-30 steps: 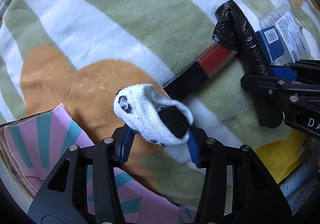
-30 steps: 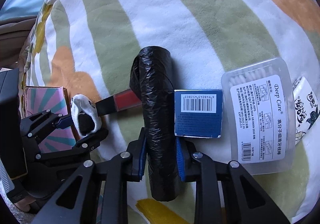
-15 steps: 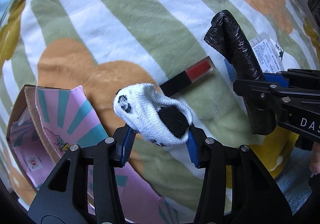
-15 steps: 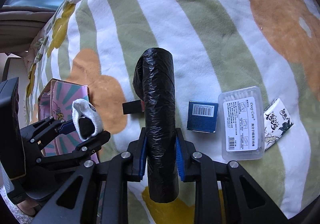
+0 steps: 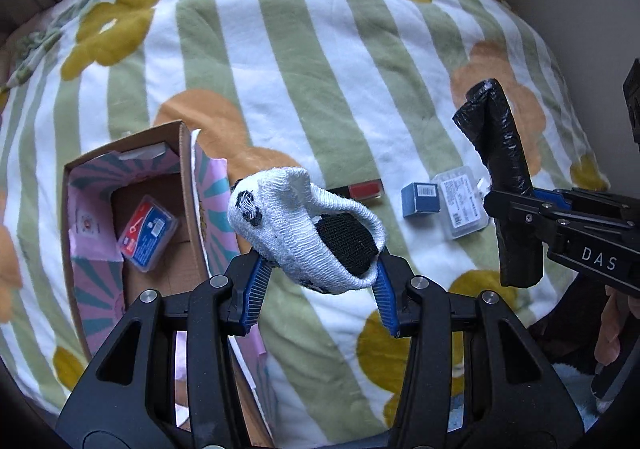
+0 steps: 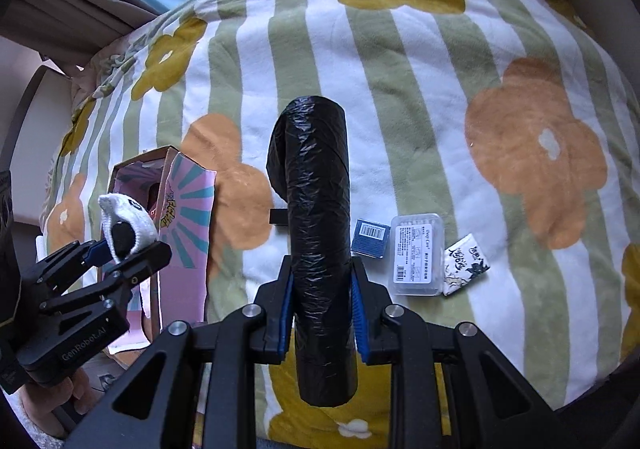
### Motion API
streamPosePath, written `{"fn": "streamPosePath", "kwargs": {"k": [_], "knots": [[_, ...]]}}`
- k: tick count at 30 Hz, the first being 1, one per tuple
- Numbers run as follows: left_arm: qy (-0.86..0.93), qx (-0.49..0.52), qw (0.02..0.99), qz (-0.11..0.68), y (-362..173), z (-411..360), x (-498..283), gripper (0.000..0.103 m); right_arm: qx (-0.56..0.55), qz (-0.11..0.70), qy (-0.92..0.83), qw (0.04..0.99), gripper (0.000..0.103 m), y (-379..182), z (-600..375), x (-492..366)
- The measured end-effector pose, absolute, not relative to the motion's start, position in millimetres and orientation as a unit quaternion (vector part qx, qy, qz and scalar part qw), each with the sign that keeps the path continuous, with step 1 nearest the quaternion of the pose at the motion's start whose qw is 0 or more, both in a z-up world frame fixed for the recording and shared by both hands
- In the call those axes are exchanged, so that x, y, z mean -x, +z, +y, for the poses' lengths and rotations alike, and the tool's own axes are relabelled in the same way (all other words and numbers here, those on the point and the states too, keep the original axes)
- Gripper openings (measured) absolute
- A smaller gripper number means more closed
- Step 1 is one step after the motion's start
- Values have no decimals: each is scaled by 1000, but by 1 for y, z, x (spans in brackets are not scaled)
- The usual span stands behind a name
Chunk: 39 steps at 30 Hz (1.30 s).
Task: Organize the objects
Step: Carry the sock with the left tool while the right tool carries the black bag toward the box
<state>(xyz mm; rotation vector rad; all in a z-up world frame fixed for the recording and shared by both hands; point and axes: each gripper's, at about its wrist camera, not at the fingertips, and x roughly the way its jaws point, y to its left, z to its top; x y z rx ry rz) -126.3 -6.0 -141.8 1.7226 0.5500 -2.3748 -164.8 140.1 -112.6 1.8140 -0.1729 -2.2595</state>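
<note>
We hold one thing in each gripper above the blanket (image 6: 400, 61).
Our left gripper (image 5: 318, 285) fingers pinch a white sock (image 5: 304, 233); our right gripper (image 6: 322, 301) fingers clamp a black bag roll (image 6: 316, 209) upright between them.

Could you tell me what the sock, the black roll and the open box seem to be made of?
Sock: soft knit fabric, ribbed loops visible.
Black roll: thin glossy plastic film, crinkled, probably rolled bags.
Box: cardboard, brown raw edges, printed pink lining.
</note>
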Motion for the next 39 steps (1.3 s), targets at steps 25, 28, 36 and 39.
{"fn": "streamPosePath", "kwargs": {"k": [25, 28, 36, 39], "knots": [[-827, -474, 184, 239, -71, -15, 55, 42, -567, 9, -808, 161, 23, -49, 101, 125], [-824, -468, 202, 249, -70, -24, 42, 42, -567, 20, -803, 180, 23, -49, 84, 126], [-800, -459, 265, 279, -76, -57, -8, 42, -569, 46, -783, 247, 23, -49, 26, 134], [-788, -457, 289, 294, -81, -69, -27, 42, -570, 58, -773, 273, 23, -51, 0, 137]]}}
